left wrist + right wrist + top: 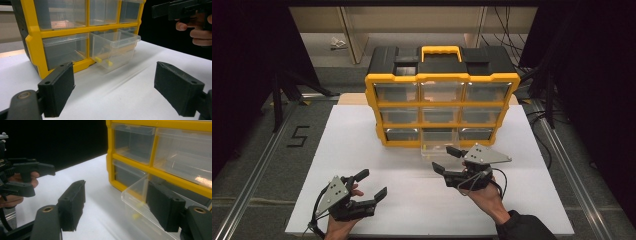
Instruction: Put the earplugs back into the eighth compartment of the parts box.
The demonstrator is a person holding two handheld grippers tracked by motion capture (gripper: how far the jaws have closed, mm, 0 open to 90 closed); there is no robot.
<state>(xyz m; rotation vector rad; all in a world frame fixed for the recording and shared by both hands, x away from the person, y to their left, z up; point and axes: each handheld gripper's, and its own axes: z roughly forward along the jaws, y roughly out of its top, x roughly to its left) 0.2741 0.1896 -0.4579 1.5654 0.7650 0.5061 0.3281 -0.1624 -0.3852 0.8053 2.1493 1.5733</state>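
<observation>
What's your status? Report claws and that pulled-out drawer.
Left claw open, idle on the table. Right claw open at the drawer, not gripping. Drawer out, small yellow bits inside. Nothing blocking.

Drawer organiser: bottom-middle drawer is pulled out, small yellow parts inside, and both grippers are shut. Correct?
Not quite. Both grippers are open: left gripper and right gripper in the high view. The pulled-out drawer with yellow parts is right.

Drawer cabinet (441, 102) sits at the centre of the frame, on the table (362, 145). Its bottom middle drawer (438, 148) juts forward. Right gripper (452, 159) is just right of that drawer; left gripper (371, 184) sits lower left, well apart.
</observation>
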